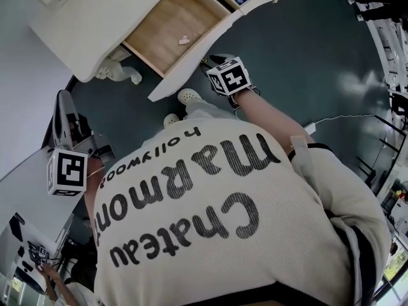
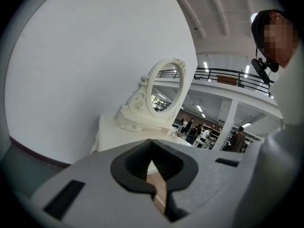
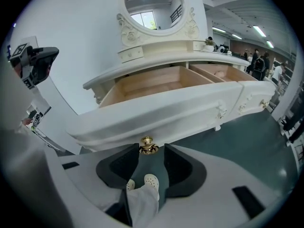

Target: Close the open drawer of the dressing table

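Note:
The white dressing table (image 3: 161, 49) carries an oval mirror (image 3: 153, 4). Its wide drawer (image 3: 156, 82) stands pulled out, showing a pale wood inside (image 1: 169, 27). Under the drawer's white front (image 3: 156, 110) sits a brass knob (image 3: 148, 146). My right gripper (image 3: 148, 152) is open, and the knob lies just between its fingertips without the pads pressing on it. In the head view the right gripper (image 1: 210, 62) is at the drawer front's edge. My left gripper (image 2: 152, 144) is shut on nothing, held off to the left (image 1: 64, 107) and facing the mirror (image 2: 165, 87).
A second drawer (image 3: 223, 71) to the right is also open. A small pale scrap (image 1: 184, 40) lies in the wide drawer. The person's white shoes (image 1: 189, 96) stand on the dark green floor (image 1: 306, 56) below it. A white cable (image 1: 344, 116) runs at the right.

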Action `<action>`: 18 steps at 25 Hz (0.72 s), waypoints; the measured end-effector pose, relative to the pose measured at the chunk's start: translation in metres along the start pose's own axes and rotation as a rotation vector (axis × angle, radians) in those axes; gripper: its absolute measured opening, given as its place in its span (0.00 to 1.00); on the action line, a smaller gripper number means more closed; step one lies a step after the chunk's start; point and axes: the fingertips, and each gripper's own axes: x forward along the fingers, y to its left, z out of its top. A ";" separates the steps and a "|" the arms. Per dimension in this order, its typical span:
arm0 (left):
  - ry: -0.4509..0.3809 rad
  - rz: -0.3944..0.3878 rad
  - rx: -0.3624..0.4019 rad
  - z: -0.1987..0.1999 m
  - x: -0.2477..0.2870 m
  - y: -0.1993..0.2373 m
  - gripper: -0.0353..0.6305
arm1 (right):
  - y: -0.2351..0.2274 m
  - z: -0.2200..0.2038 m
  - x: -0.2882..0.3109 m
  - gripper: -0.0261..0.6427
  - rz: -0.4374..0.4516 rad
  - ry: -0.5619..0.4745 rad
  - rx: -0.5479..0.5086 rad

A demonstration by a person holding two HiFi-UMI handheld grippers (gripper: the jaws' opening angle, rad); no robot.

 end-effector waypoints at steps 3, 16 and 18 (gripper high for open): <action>-0.012 0.013 0.004 0.001 0.000 0.000 0.06 | 0.001 0.003 0.004 0.31 0.016 0.009 -0.016; -0.040 0.100 -0.027 -0.001 -0.021 0.024 0.06 | 0.004 0.013 0.016 0.27 0.063 0.037 -0.039; -0.050 0.113 -0.032 0.002 -0.024 0.028 0.06 | 0.005 0.016 0.019 0.26 0.066 0.040 -0.039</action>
